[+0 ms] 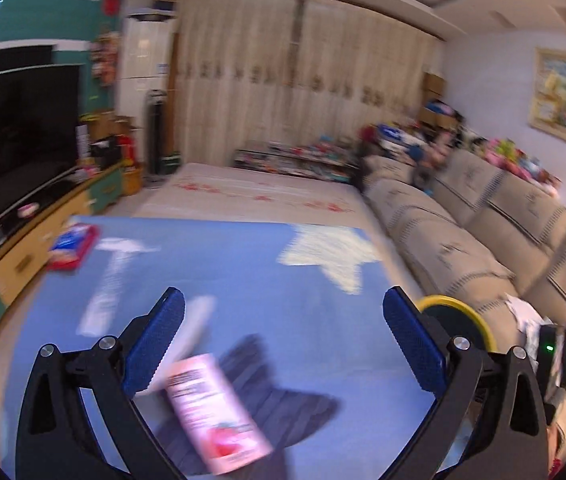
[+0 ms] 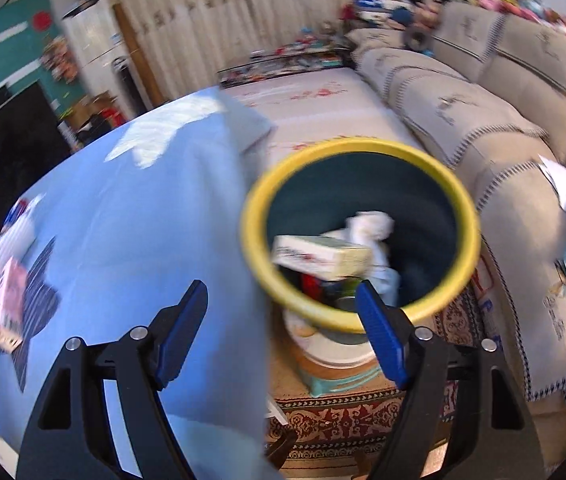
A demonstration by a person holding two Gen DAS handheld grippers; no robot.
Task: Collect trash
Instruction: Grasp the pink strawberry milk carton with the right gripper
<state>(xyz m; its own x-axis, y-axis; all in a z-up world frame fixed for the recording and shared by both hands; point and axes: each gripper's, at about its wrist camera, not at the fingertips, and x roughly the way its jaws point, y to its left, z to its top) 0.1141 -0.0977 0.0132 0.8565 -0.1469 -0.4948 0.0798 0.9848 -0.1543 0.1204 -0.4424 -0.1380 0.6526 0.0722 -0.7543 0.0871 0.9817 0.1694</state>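
Note:
A pink carton with a strawberry picture lies on the blue tablecloth, low between the fingers of my left gripper. That gripper is open wide and its pads press on nothing. A white wrapper lies by its left finger, and a red and blue packet sits at the cloth's far left. My right gripper is open and empty, just in front of the yellow-rimmed bin. Inside the bin I see a white and green box and crumpled white paper. The pink carton shows at far left.
A beige sofa runs along the right, close to the bin. The bin stands on a low stool over a patterned rug. A TV on a cabinet is at left. A floor mat lies beyond the table.

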